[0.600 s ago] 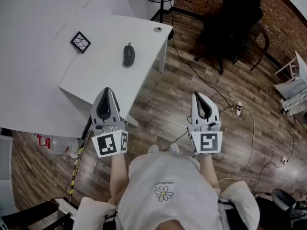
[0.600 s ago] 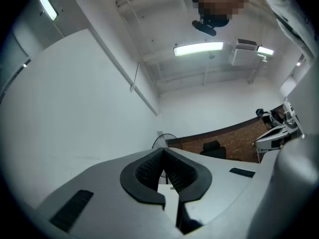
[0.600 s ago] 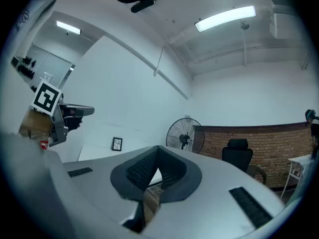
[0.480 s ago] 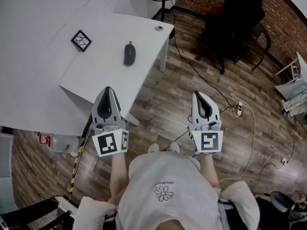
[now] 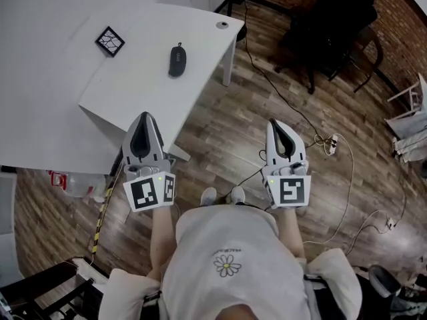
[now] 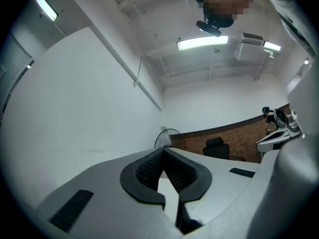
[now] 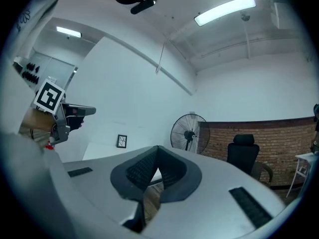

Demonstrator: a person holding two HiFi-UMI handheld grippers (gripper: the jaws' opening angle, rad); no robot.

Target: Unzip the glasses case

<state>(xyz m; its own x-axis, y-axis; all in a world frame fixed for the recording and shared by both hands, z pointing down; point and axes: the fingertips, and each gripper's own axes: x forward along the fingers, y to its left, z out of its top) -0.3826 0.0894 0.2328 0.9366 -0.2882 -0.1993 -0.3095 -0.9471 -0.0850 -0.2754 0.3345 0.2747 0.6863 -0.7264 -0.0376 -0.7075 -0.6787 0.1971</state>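
On the white table [image 5: 133, 89] the glasses case [image 5: 177, 60] is not yet touched, and the closed, empty left gripper [image 5: 145, 117] and right gripper [image 5: 275, 123] must be brought to it.

My left gripper [image 6: 163, 151] fills the lower half of the view and points slightly upward. Its jaws are closed: the tips meet in a point, and nothing sits between them. The black textured pads [image 6: 146, 170] spread apart only behind the tips. Beyond the tips:
- a standing fan [image 6: 168, 139], just left of centre;
- a black office chair [image 6: 215, 146] against a brick wall [image 6: 241, 137];
- a plain white wall [image 6: 75, 108] on the left;
- a lit ceiling light [image 6: 202, 43] overhead.
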